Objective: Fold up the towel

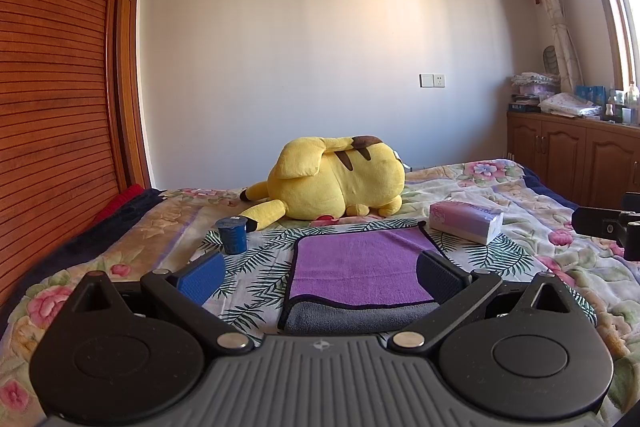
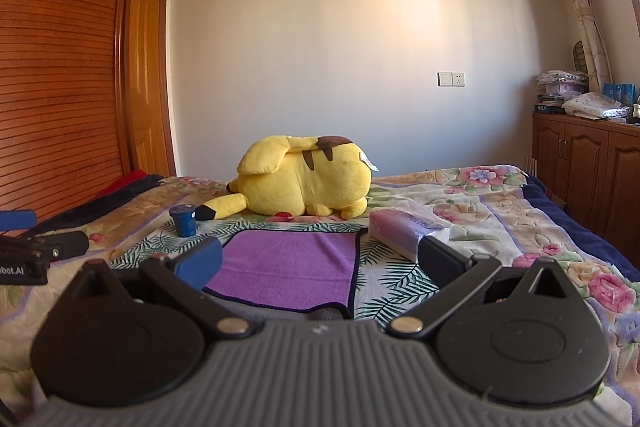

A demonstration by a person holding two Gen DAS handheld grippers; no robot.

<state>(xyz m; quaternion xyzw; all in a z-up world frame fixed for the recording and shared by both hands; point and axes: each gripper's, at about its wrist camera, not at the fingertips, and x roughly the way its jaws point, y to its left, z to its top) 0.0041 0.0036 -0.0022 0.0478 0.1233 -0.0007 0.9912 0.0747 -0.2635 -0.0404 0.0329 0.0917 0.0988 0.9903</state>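
Note:
A purple towel [image 1: 356, 267] with a dark hem and grey underside lies folded flat on the leaf-print cloth on the bed; it also shows in the right wrist view [image 2: 288, 267]. Its grey layer sticks out at the near edge. My left gripper [image 1: 320, 275] is open and empty, held just before the towel's near edge. My right gripper [image 2: 320, 263] is open and empty, also in front of the towel, slightly to its right. Part of the right gripper shows at the right edge of the left view [image 1: 612, 227], and the left gripper at the left edge of the right view [image 2: 36, 251].
A yellow plush toy [image 1: 336, 183] lies behind the towel. A small blue cup [image 1: 232, 235] stands at the towel's far left. A pink tissue pack [image 1: 466, 221] lies at its far right. A wooden wardrobe [image 1: 52, 87] is on the left, cabinets [image 1: 576, 155] on the right.

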